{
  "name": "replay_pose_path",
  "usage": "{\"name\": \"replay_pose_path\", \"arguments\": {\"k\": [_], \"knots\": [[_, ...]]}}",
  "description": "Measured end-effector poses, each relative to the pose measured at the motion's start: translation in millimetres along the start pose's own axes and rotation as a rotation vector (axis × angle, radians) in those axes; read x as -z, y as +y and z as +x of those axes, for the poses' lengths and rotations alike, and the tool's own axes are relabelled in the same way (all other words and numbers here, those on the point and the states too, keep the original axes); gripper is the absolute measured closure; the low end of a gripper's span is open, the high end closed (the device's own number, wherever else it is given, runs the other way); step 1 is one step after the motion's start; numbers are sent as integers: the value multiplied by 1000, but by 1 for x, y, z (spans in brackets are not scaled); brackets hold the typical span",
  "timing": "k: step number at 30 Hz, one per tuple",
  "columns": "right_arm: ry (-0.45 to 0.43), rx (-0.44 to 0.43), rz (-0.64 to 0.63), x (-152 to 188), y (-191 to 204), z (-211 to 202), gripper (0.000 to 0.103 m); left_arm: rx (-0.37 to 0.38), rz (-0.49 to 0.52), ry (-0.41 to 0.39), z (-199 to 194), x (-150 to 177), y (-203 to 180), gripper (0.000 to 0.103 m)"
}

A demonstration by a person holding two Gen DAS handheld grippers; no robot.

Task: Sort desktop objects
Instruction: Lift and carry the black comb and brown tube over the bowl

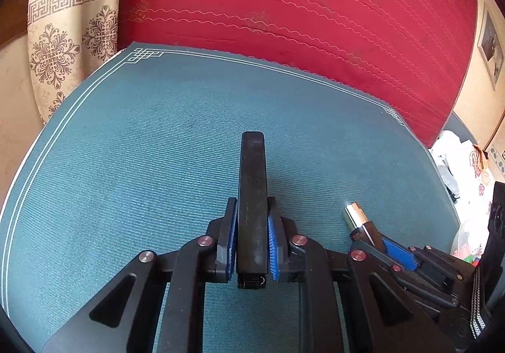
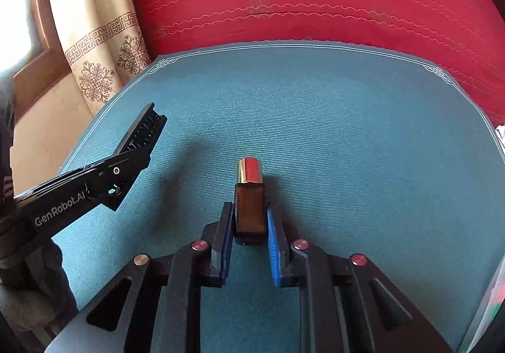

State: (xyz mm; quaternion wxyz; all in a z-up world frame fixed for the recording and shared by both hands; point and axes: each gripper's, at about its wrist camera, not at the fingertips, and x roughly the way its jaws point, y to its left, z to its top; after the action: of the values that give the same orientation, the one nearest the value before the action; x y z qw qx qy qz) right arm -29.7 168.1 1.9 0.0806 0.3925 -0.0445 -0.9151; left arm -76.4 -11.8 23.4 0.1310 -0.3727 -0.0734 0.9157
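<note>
My left gripper (image 1: 252, 236) is squeezed tight on a long flat black comb (image 1: 252, 195). The blue pads (image 1: 273, 245) press on both sides of it. The comb sticks out past the tips and points away from me, up off the blue-green woven mat (image 1: 142, 147). In the right wrist view I can see the comb's teeth (image 2: 143, 128) from the side.

My right gripper (image 2: 249, 226) is squeezed tight on a small brown glass bottle with a shiny gold cap (image 2: 249, 198). The pads hold the brown part, and the gold cap pokes out in front. I cannot tell if the bottle touches the mat or hangs just over it.

The two grippers are near each other, with the left one on the left side and the right one on the right.

Behind the mat is a big red cloth with wavy stitched lines (image 1: 300, 5). A cream curtain with brown flower prints (image 1: 63, 37) hangs at the back left.
</note>
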Motion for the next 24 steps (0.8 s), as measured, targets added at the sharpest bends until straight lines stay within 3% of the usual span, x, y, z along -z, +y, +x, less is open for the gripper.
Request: {"name": "replay_pose_path", "arguments": {"k": [12, 24], "knots": [[-105, 6, 100, 25, -21, -77, 81, 73, 135, 2, -10, 14, -48, 85], [-195, 138, 185, 57, -77, -157, 81, 109, 215, 30, -14, 28, -81, 85]]}}
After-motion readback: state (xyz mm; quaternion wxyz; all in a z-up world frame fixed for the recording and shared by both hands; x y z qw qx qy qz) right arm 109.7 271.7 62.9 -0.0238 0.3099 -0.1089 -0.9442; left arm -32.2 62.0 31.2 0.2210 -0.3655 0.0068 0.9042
